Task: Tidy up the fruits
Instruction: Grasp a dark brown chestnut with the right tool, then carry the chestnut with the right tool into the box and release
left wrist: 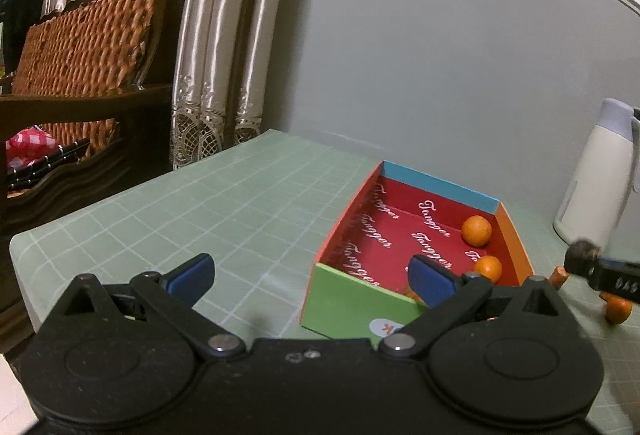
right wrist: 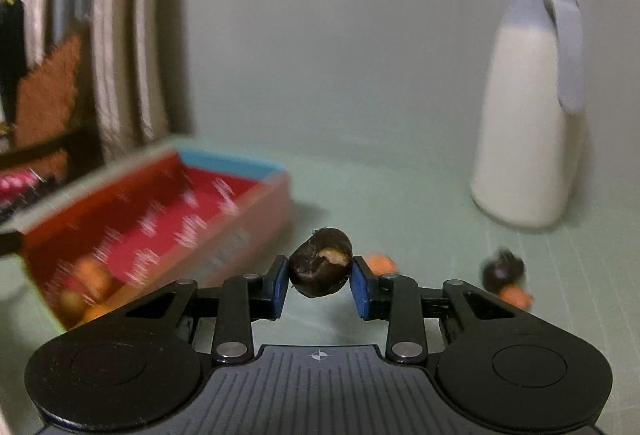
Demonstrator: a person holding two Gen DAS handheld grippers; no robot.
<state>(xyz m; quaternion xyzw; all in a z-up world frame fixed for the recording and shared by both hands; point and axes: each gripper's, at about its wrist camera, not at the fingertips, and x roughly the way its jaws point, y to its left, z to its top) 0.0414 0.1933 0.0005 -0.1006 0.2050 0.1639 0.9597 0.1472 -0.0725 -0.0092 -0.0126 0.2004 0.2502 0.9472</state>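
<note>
Glossy satin curtains (left wrist: 224, 47), matt cardboard box (left wrist: 352, 299), smooth plastic jug (right wrist: 524, 123).

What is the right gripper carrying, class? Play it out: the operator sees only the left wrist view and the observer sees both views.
Observer: The right gripper has its jaws shut on a dark brown fruit with a pale broken patch.
Operator: Are any more like it lying loose?
Observer: Yes, a second dark fruit lies on the mat to the right, next to an orange piece.
</note>
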